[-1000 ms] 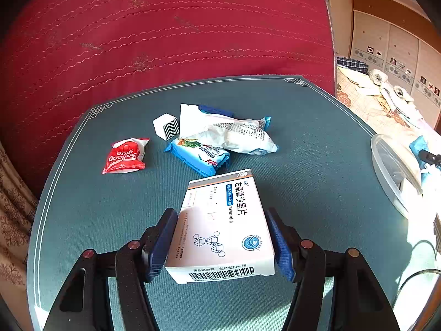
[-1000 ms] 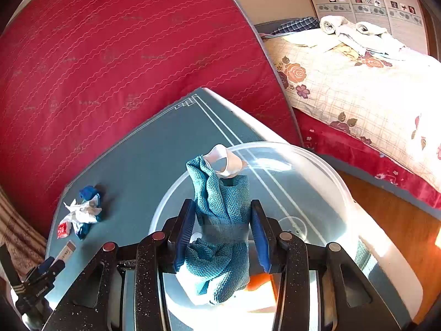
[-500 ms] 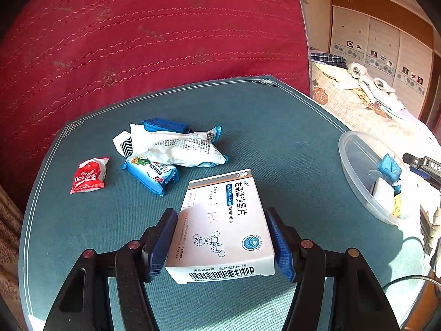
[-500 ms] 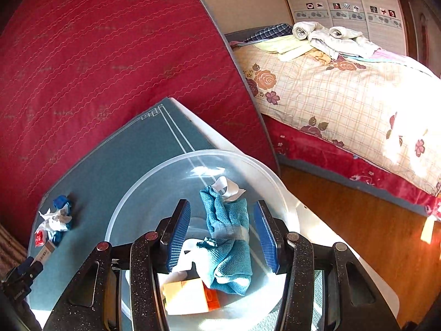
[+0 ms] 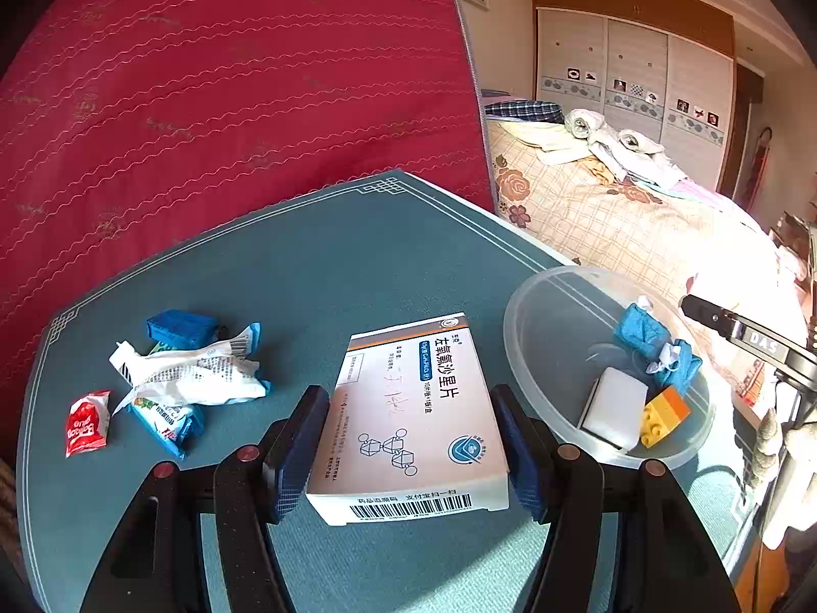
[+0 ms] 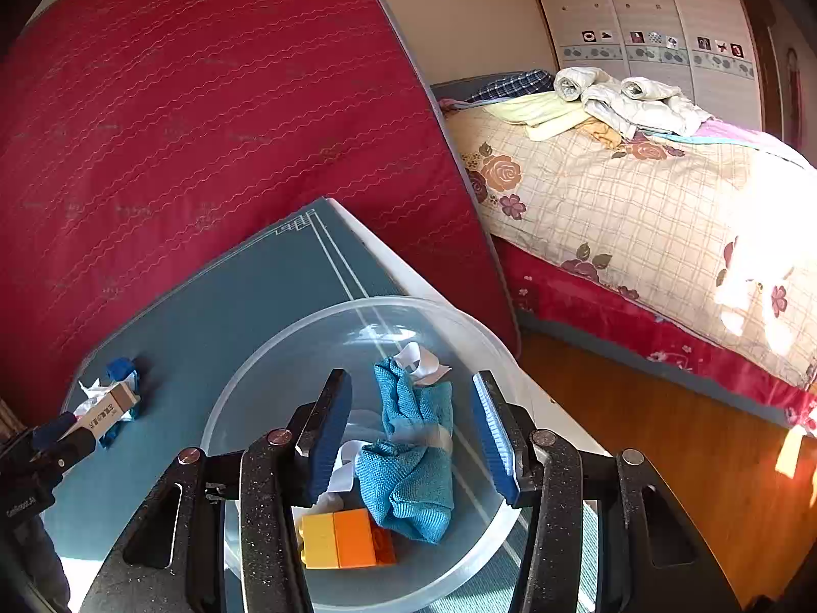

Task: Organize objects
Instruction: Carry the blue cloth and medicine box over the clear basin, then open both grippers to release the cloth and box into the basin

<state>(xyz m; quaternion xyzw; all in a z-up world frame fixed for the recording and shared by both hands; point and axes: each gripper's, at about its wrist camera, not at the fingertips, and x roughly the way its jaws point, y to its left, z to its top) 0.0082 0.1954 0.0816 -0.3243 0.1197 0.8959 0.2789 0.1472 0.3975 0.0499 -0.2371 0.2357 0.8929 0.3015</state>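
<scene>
Swinging toward the bowl (image 5: 531,306), the left gripper (image 5: 408,449) has carried the box (image 5: 408,408) off from the wrappers (image 5: 189,373), which a second ago lay straight ahead and now sit well to the left of its view. Its jaws are clenched on the box's two long sides, and the box hangs above the mat (image 5: 306,265), near the bowl's rim. Since then the right gripper (image 6: 411,429) has let go of the cloth (image 6: 408,460): its jaws stand apart over the bowl (image 6: 265,383) with clear gaps on both sides, and the cloth lies loose inside, beside an orange-and-yellow brick (image 6: 342,536). From the left view a white block (image 5: 613,408) also lies in the bowl.

A teal mat with a pale line border covers the table. On its left part lie a red sachet (image 5: 87,424), a blue packet (image 5: 181,329) and crumpled white and blue wrappers. Behind the table stands a red quilted mattress (image 5: 230,102). To the right is a bed (image 6: 613,214) with a checked floral cover and piled clothes, a wardrobe (image 6: 653,15) behind it, and a wooden floor (image 6: 664,408).
</scene>
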